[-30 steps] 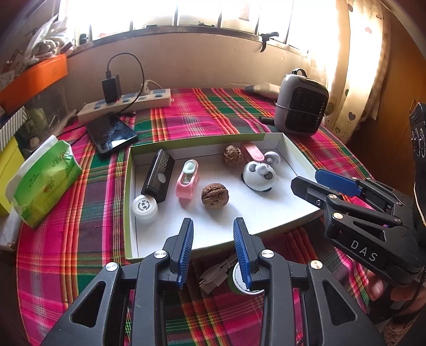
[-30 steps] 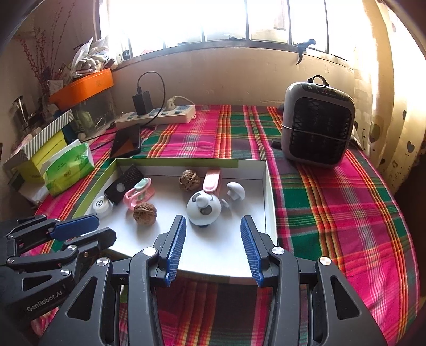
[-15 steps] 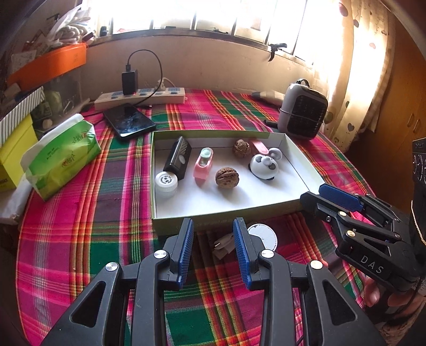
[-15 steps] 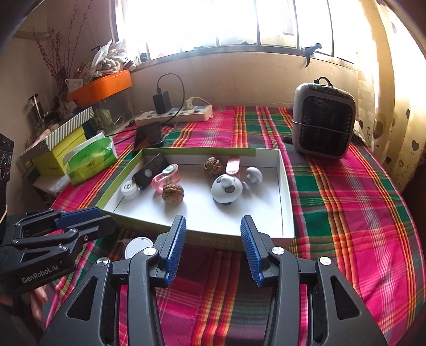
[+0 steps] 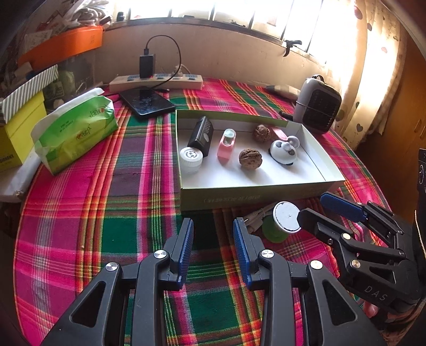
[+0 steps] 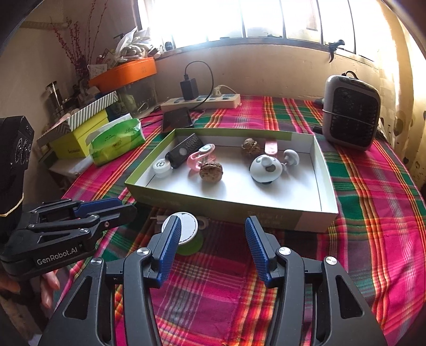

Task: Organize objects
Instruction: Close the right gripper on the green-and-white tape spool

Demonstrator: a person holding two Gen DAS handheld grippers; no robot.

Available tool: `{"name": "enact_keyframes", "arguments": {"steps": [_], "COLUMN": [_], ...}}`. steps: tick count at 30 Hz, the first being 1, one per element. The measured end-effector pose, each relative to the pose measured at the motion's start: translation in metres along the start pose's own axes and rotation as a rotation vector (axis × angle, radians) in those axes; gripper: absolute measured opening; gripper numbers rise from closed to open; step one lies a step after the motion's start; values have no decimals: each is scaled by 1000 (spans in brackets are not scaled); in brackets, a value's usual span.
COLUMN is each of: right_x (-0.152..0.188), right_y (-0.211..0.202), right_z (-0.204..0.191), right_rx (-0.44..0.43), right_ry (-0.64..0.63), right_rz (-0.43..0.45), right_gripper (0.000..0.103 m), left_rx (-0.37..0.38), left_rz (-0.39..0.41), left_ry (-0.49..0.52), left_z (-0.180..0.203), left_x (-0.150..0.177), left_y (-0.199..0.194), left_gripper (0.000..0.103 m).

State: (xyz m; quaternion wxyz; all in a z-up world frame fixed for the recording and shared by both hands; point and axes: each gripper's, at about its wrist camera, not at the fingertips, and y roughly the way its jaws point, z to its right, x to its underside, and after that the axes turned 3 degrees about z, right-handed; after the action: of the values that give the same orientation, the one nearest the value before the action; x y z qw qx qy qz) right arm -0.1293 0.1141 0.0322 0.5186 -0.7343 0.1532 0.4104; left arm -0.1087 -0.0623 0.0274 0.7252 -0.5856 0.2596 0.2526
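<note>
The left tongs (image 5: 213, 246) stood parted and empty above the counter (image 5: 80, 213); the right tongs (image 6: 213, 243) gaped wider, empty too. Between them, a white-capped green jar (image 5: 286, 221) lay before the box (image 5: 253, 198). Only the right view showed the orange bin (image 6: 125, 71) fully.

Sunlight blows out the window (image 6: 239, 18); below it, objects cast soft shadows, and fisheye bending darkens corners.

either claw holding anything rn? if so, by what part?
Nothing held. Left claw and right claw are both open over the cloth; the green spool sits untouched outside the box.
</note>
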Motion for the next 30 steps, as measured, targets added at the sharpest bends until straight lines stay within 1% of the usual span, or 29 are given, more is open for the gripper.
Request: {"name": "enact_keyframes", "arguments": {"steps": [4,11,13,18,24,26,28,30], "right_x": [2,2,1,2,1,1,1,2], "right_y": [5,14,16,22,23,23,23,23], "right_z": [-7,-14,-18,-23,-16,-16,-16,-17], "right_rx": [-14,-30,-23,-7,25,24,25,27], "right_ry": [-28,-35,-44,-65,-32,-31,-34,-43], "right_rz": [-16,-38,-43,-60,-58,-59,-59,-62], "right_gripper": [52,53,57,57,57,56,49,44], "left_rx": [-1,2,3,8,29,35,40,48], "left_rz": [-9,-17,-19,-22,-28,-31,-30,-28], "left_ry": [-12,-20,-24,-21,-6,1,4,5], "left_z": [-5,-10,-12,-13,-10,-8,-7,-6], "left_x": [4,5,6,6,7,6,5,4], "left_y": [2,5,5,6,9,10,10,10], "left_gripper": [29,29,29,29,29,29,29,29]}}
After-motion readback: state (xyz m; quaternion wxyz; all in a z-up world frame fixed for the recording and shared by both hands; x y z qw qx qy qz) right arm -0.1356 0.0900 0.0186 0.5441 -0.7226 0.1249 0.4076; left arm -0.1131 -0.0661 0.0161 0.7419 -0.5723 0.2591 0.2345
